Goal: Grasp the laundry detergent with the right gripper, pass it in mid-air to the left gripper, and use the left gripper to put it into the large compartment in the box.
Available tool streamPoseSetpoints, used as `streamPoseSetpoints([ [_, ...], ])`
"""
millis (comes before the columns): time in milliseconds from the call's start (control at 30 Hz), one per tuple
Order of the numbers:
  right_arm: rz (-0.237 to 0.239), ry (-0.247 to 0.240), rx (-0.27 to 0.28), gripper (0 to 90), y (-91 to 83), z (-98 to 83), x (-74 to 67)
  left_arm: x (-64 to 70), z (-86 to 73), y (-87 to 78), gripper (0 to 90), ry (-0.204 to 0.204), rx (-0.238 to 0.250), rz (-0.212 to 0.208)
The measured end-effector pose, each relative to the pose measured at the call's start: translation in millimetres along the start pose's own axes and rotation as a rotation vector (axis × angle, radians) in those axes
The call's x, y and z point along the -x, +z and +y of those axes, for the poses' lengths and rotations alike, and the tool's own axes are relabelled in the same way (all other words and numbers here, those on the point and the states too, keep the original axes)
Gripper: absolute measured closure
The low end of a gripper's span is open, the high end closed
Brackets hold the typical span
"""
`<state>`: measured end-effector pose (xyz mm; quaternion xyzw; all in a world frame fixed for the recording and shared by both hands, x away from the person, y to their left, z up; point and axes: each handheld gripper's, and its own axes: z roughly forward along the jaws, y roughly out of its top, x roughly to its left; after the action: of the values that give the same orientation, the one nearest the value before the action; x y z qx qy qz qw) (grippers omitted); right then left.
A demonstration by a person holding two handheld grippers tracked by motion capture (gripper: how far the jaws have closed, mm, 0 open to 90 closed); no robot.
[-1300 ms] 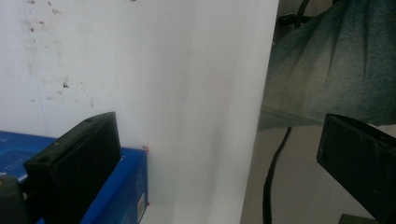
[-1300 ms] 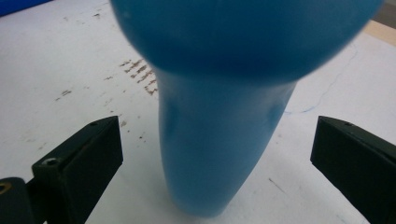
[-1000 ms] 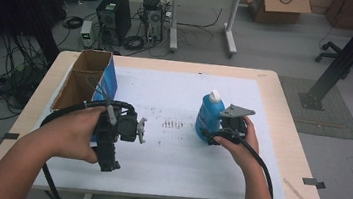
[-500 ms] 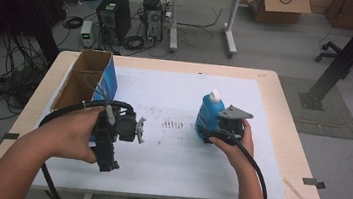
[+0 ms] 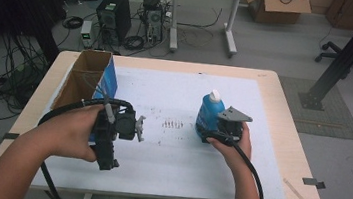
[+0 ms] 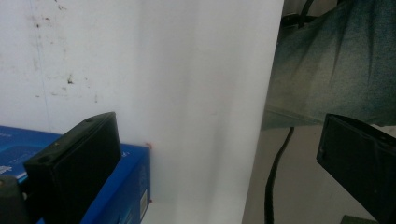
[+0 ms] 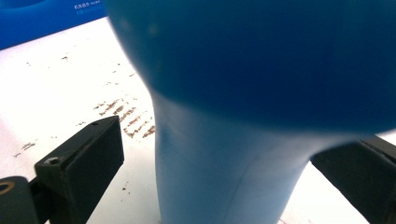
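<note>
While upright: one blue bottle (image 5: pixel 209 114), one box (image 5: pixel 88 82).

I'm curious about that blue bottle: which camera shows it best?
The high view: the whole blue bottle with its white cap, standing upright. The right gripper view gives only a blurred close-up of its body; the left gripper view faces elsewhere.

I see a broad open stretch of the white-covered wooden worktop (image 5: pixel 174 99) between the open brown cardboard box with blue sides (image 5: pixel 86 76) at the left edge and the upright blue plastic bottle with a white cap (image 5: pixel 209 114) right of centre. That box walls off my left gripper (image 5: pixel 137 126) on its outer side. The bottle stands between the spread jaws of my right gripper (image 5: pixel 206 133), blocking travel forward. The far worktop strip lies bare.
</note>
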<state>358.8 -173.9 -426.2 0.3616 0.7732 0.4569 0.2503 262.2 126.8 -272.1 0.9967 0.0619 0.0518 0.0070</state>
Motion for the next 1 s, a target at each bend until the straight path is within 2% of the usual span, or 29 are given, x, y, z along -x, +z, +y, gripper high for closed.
streamPoseSetpoints([
  [333,-0.014,0.016,0.005,11.1,2.0,-2.6,-0.8,-0.2,0.2,-0.2,0.2,-0.003,-0.001,0.000],
  [633,0.005,0.021,0.020,20.0,1.5,-2.6,-1.4,-0.6,-0.7,2.2,0.2,-0.004,-0.005,-0.004],
  [1000,-0.002,0.026,0.025,30.4,3.2,-2.9,-2.7,-0.7,-1.7,4.6,0.3,-0.006,-0.005,-0.007],
])
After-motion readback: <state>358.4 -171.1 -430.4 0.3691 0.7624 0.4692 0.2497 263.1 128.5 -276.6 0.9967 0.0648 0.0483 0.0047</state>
